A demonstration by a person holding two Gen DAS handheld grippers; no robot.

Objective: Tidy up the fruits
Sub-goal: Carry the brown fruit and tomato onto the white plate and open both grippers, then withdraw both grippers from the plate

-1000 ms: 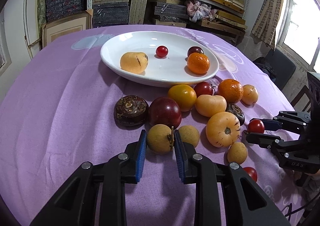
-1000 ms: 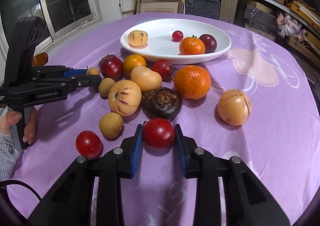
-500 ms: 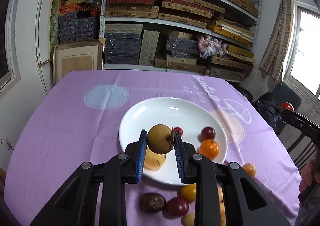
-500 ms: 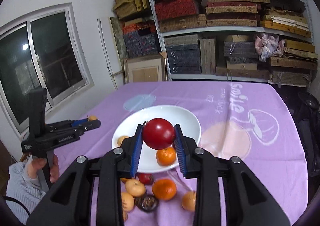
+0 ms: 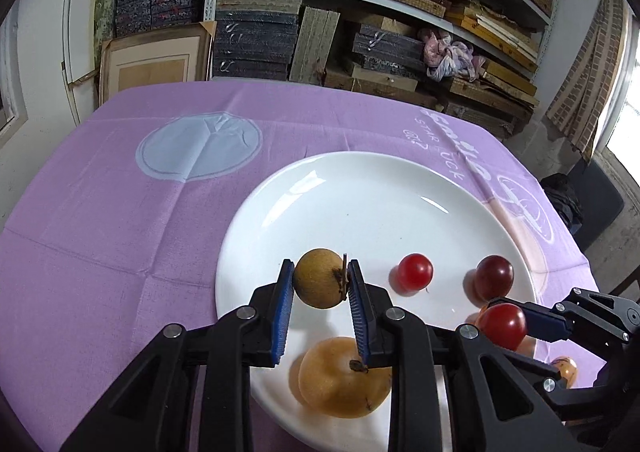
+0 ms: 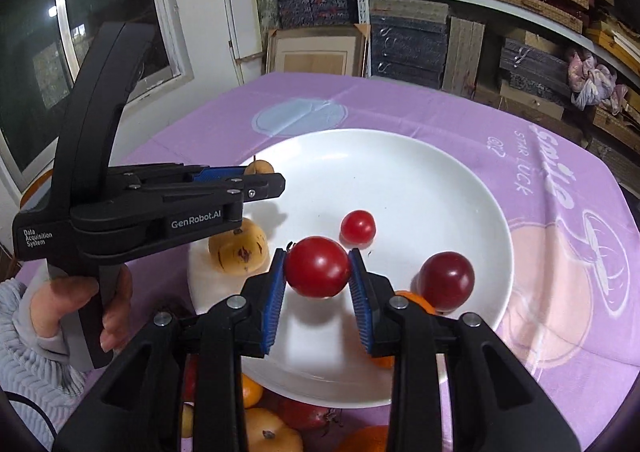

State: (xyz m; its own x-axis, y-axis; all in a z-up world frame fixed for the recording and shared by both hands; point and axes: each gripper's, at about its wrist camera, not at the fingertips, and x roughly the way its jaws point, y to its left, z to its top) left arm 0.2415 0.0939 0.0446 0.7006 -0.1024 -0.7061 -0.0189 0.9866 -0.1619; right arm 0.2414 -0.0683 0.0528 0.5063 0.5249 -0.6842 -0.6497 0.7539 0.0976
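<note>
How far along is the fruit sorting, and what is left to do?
Four fruits already lie on the white plate, among them a small red tomato. In hand: the left hand-held gripper carries a brown round fruit and the right hand-held gripper a red tomato, both over the plate. Several loose fruits lie on the cloth.

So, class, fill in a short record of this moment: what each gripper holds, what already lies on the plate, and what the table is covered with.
left gripper: shut on a small brown fruit, above the plate
right gripper: shut on a red tomato, above the plate
white plate: holds a yellow fruit, a small red tomato, a dark red plum, an orange
cover: purple tablecloth
</note>
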